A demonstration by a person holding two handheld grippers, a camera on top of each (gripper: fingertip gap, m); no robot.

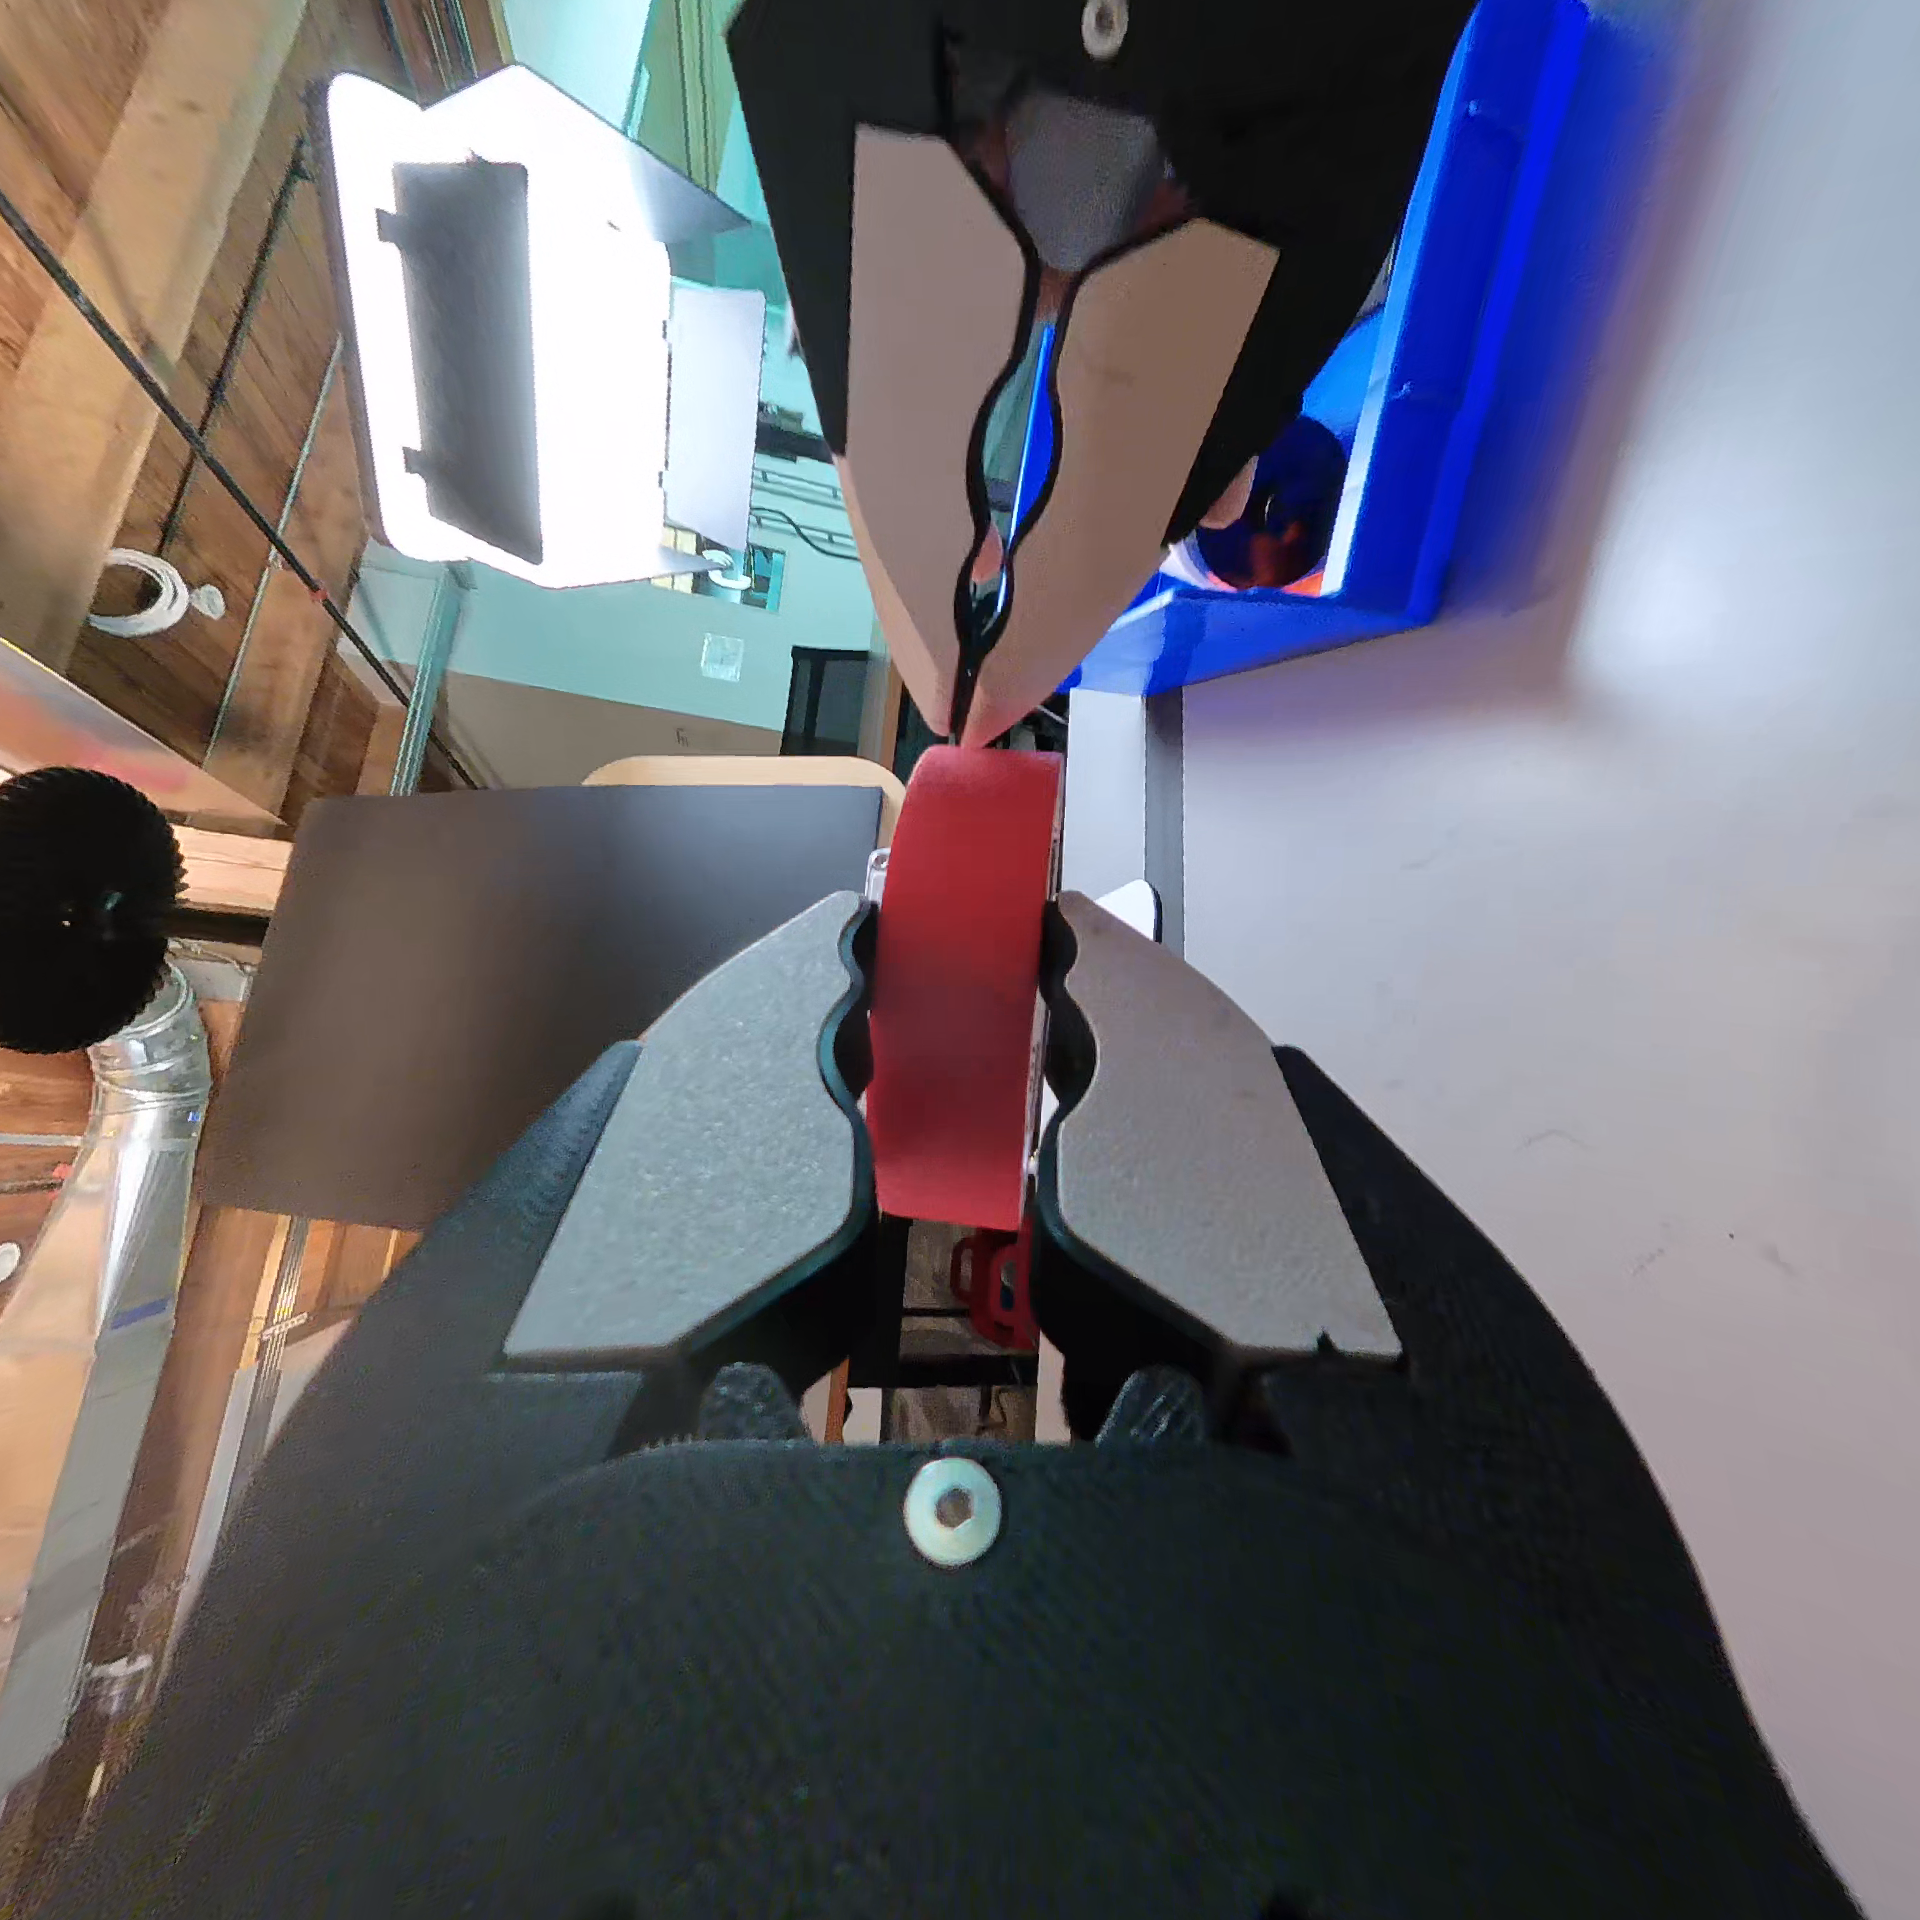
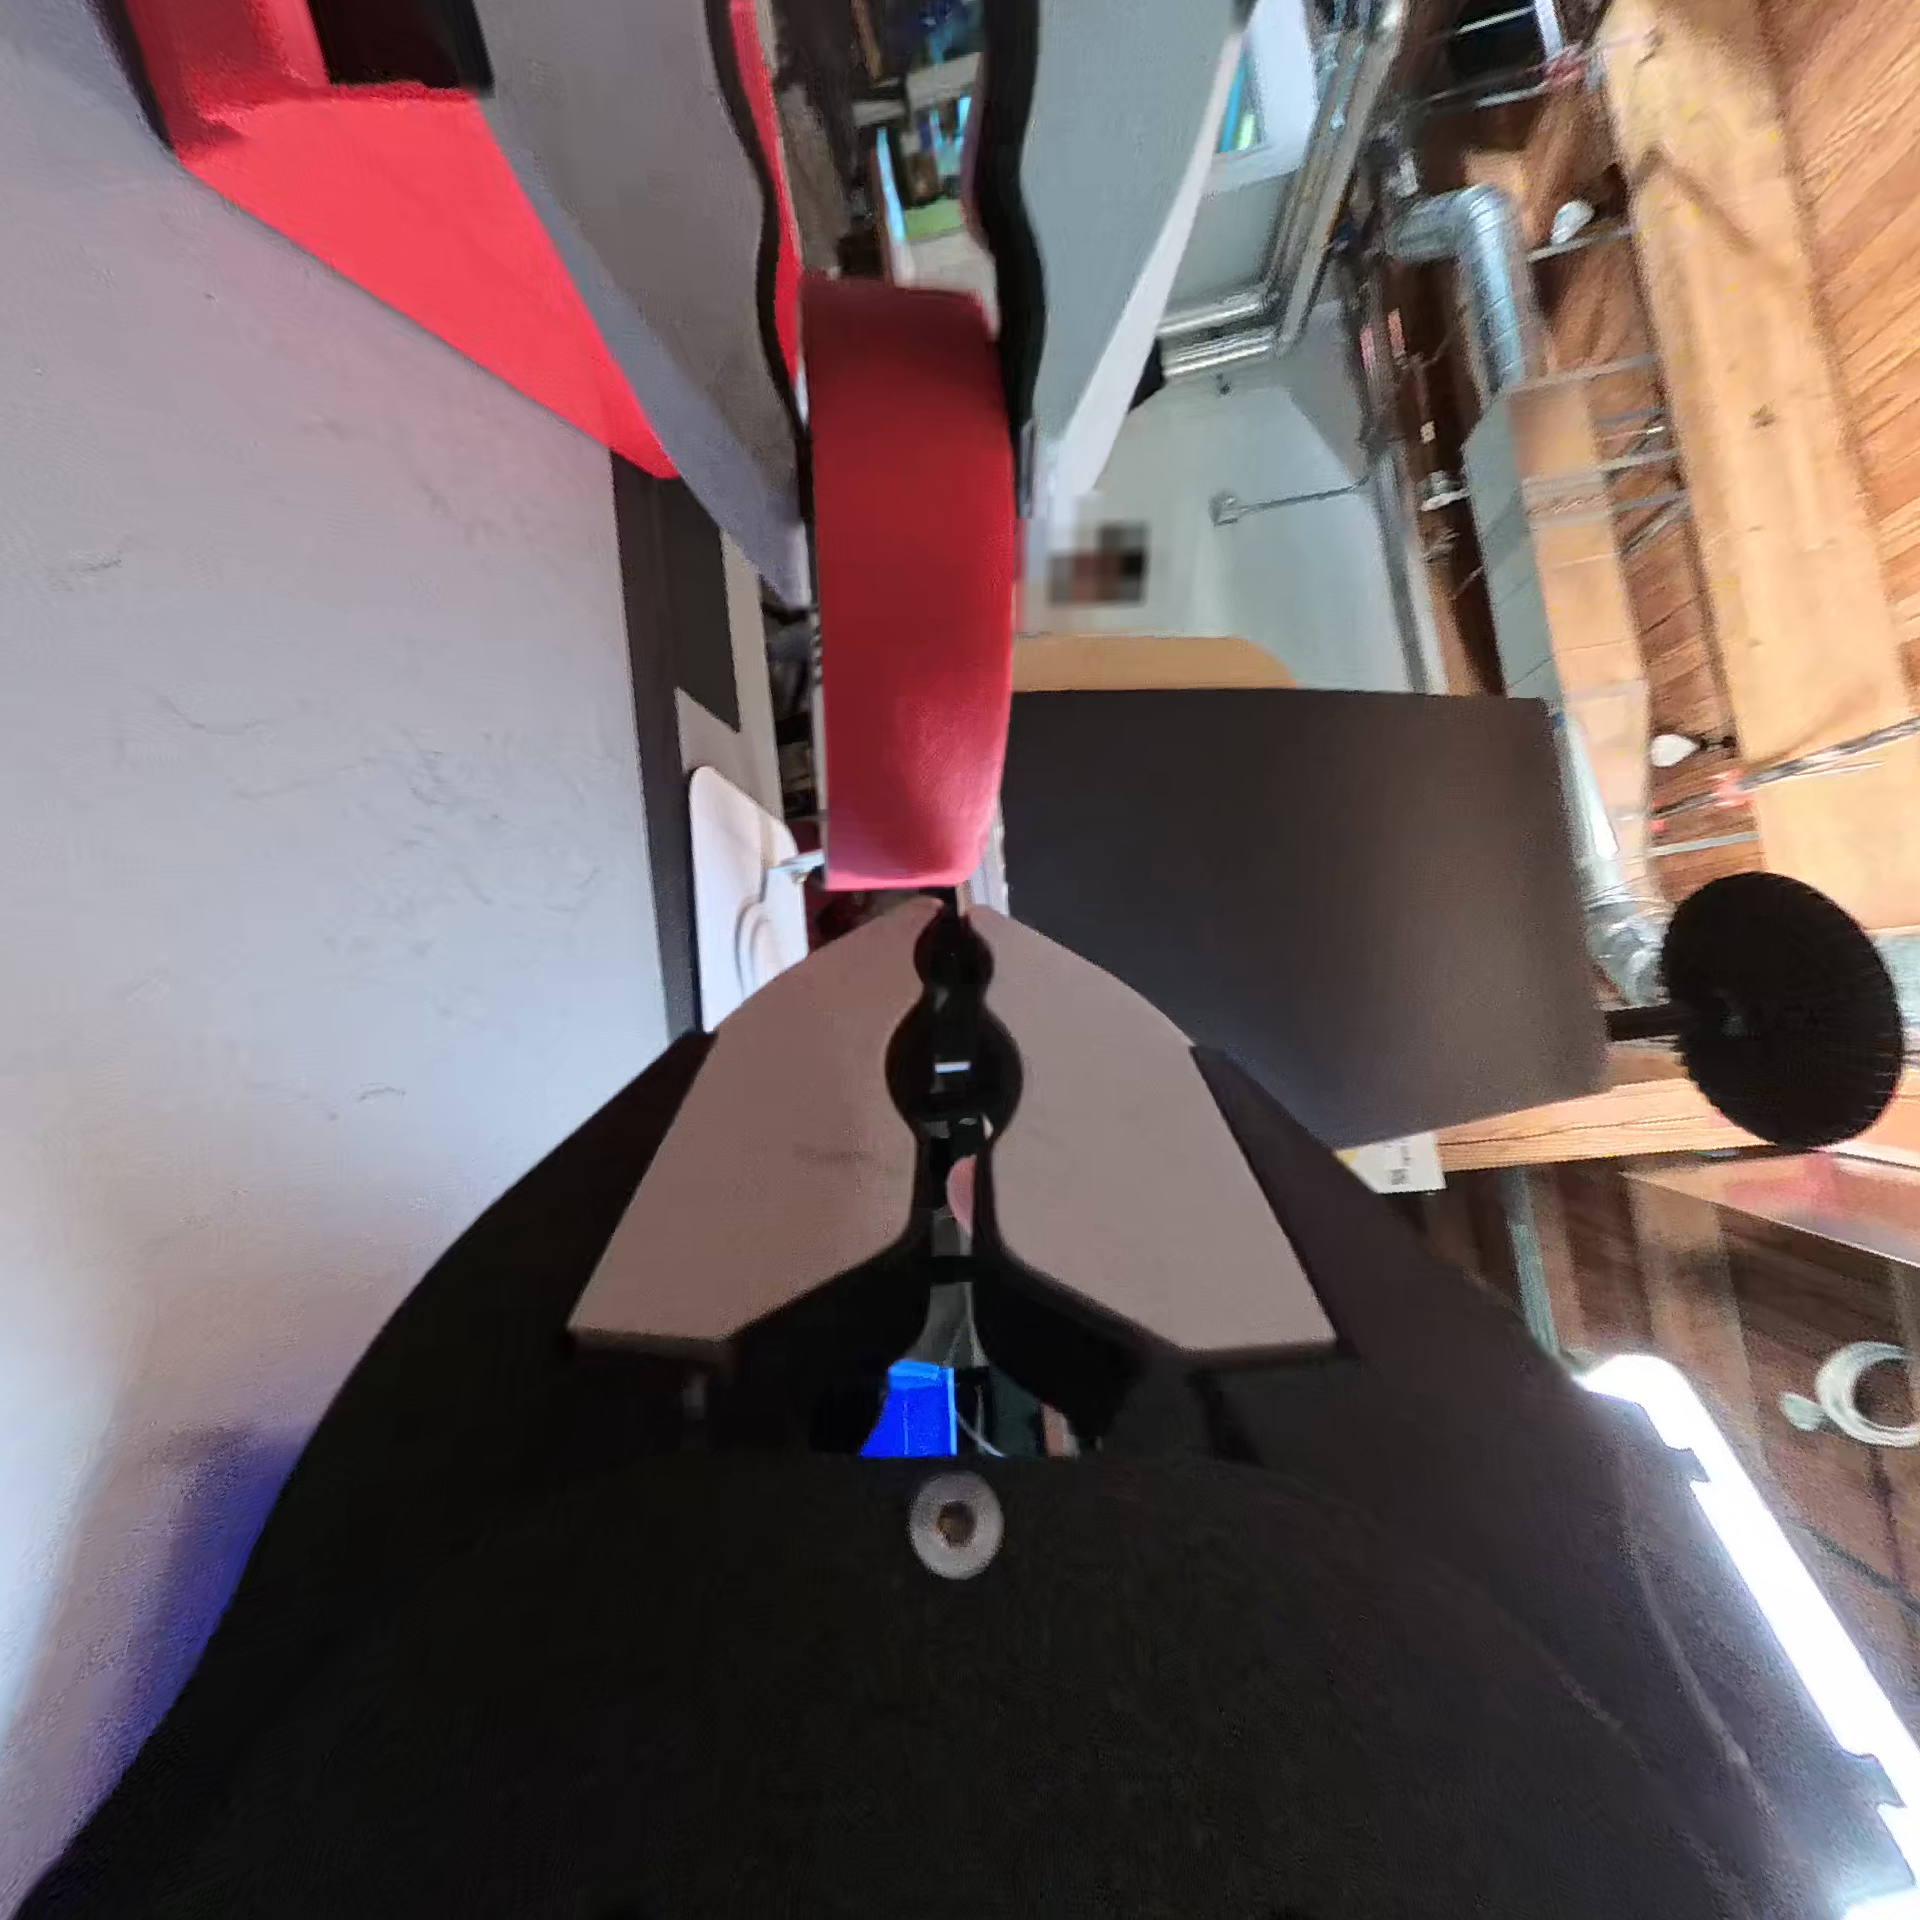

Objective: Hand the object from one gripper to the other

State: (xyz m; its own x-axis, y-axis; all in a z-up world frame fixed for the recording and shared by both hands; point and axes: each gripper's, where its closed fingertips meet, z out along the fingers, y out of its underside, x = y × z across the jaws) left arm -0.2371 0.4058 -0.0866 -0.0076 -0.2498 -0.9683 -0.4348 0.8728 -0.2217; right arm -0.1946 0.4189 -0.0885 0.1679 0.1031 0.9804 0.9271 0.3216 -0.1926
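A red roll of tape (image 1: 961,987) sits edge-on between the two grey fingers of my left gripper (image 1: 961,914), which is shut on its flat sides. My right gripper (image 1: 964,722) comes in from the far side, jaws shut together with nothing between them, its tips touching the roll's outer rim. In the right wrist view, my right gripper (image 2: 956,912) is shut with its tips against the near rim of the roll (image 2: 914,623). The left gripper's fingers (image 2: 686,312) clamp the roll farther off. Both grippers are in the air beside the white table (image 1: 1558,1039).
A blue bin (image 1: 1455,416) stands on the white table beyond the right gripper. A red bin (image 2: 395,208) stands on the table (image 2: 312,727) behind the left gripper. A black panel (image 1: 571,987) and a bright light panel (image 1: 499,332) lie off the table's side. The tips of one gripper are about 5 cm away from the tips of the other.
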